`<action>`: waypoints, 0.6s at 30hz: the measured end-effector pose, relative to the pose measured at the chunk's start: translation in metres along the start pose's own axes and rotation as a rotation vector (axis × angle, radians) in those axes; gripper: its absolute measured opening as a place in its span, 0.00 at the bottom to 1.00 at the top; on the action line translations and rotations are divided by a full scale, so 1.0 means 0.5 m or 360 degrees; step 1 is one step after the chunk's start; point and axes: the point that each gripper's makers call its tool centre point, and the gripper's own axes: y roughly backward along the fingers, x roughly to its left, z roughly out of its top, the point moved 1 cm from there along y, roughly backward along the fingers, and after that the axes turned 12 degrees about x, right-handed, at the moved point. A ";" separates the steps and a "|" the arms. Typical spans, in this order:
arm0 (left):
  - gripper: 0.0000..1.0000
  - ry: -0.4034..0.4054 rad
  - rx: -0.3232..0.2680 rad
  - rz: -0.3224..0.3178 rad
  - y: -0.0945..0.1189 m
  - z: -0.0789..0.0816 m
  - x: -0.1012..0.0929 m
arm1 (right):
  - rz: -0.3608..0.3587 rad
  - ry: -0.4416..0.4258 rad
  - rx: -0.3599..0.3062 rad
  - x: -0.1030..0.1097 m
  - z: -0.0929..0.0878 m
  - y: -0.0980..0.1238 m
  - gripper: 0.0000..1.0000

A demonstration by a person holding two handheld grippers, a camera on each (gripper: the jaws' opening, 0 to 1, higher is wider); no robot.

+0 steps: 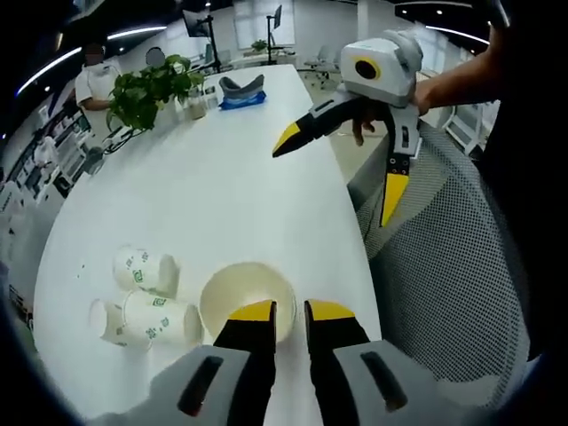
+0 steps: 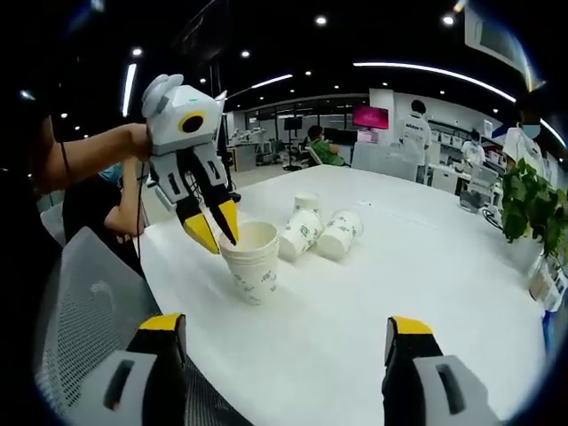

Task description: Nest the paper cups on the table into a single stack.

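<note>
An upright white paper cup [image 1: 232,297] [image 2: 253,262] with green print stands near the white table's [image 1: 222,177] edge. My left gripper [image 1: 291,311] [image 2: 216,232] is shut on its rim, one jaw inside the cup and one outside. Three more paper cups lie on their sides just beyond it: one [image 1: 146,269], a second [image 1: 161,319] and a third [image 1: 106,321], seen in the right gripper view as a cluster [image 2: 321,229]. My right gripper [image 2: 284,327] [image 1: 339,170] hangs wide open in the air off the table's edge, holding nothing.
A grey mesh chair [image 1: 444,266] [image 2: 89,302] stands against the table's edge by the cup. A potted plant [image 1: 151,89] [image 2: 532,204] and a blue object [image 1: 241,93] sit at the table's far end. People stand and sit in the office behind.
</note>
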 end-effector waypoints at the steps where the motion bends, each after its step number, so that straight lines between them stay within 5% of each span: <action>1: 0.12 0.0002 -0.0015 0.0011 0.003 0.001 0.001 | 0.0002 0.0000 -0.0002 0.000 0.001 0.000 0.94; 7: 0.24 0.0100 -0.0155 0.0096 0.022 0.011 0.017 | -0.0010 -0.0014 0.0004 -0.007 0.005 0.005 0.93; 11: 0.31 0.0242 -0.0340 0.0143 0.045 0.024 0.027 | -0.0027 -0.0031 -0.0005 -0.019 0.019 0.011 0.92; 18: 0.45 0.0424 -0.0488 0.0245 0.075 0.013 0.039 | -0.0055 -0.0077 -0.0008 -0.047 0.050 0.009 0.88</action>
